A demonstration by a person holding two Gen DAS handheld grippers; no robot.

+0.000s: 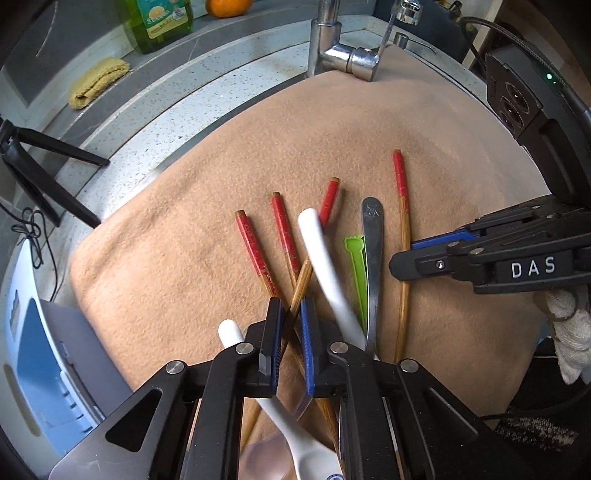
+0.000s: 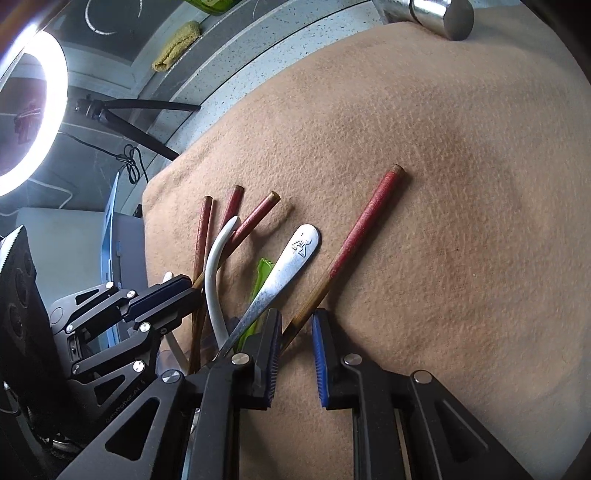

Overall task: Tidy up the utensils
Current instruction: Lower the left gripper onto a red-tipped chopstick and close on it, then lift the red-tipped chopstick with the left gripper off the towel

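Several red-topped bamboo chopsticks, two white spoons (image 1: 316, 240), a steel spoon (image 1: 372, 236) and a green plastic utensil (image 1: 357, 269) fan out on a tan cloth (image 1: 332, 129). My left gripper (image 1: 291, 317) points steeply down and is shut on the bamboo shaft of a chopstick (image 1: 330, 197) that crosses another one. From the right wrist view the left gripper (image 2: 194, 291) is at the left, in the pile. My right gripper (image 2: 295, 332) straddles the lone chopstick (image 2: 364, 229) at the right, which lies against the left pad with a gap to the blue pad. In the left wrist view the right gripper (image 1: 402, 254) reaches in from the right.
The cloth covers a sink under a chrome faucet (image 1: 328, 48). On the speckled counter behind stand a green soap bottle (image 1: 159, 22), an orange (image 1: 229, 7) and a yellow rag (image 1: 98, 81). At the left are a black tripod (image 1: 37, 173), a ring light (image 2: 22, 125) and a blue-and-white appliance (image 1: 37, 350).
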